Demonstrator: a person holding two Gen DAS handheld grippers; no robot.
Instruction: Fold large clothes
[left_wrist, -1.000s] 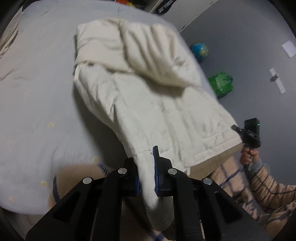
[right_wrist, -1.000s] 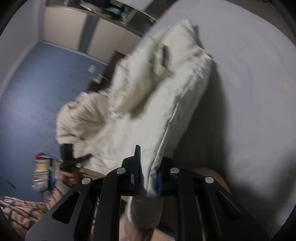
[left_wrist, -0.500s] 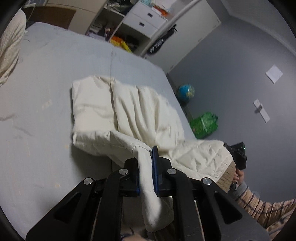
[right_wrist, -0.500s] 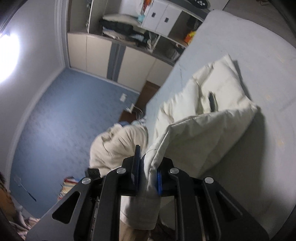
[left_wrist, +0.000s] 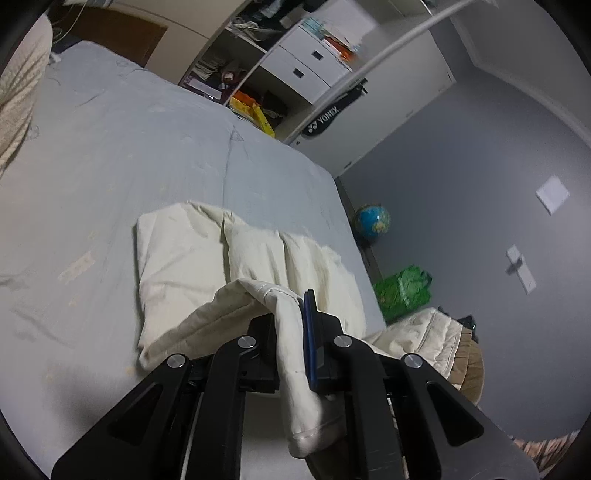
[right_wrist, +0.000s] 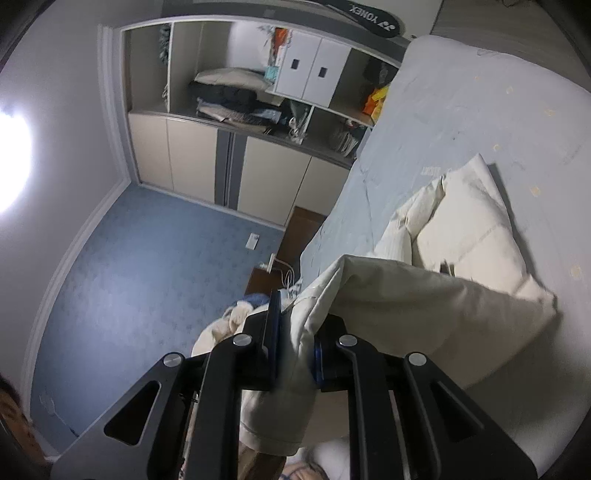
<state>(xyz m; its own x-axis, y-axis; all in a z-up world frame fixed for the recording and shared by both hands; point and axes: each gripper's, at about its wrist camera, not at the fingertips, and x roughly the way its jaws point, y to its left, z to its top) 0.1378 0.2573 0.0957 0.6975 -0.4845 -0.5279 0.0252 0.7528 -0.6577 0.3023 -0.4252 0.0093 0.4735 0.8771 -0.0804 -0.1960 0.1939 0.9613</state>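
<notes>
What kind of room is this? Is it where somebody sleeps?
Most likely yes, a bedroom. There is a big bed with a pale sheet, a wardrobe with folded clothes on its shelves, and a globe on the floor. Both grippers are holding a cream jacket over the bed.

Matt quilted cloth jacket (left_wrist: 255, 254)

Left hand-held gripper (left_wrist: 291, 328) and right hand-held gripper (right_wrist: 295, 332) each clamped on cloth.
</notes>
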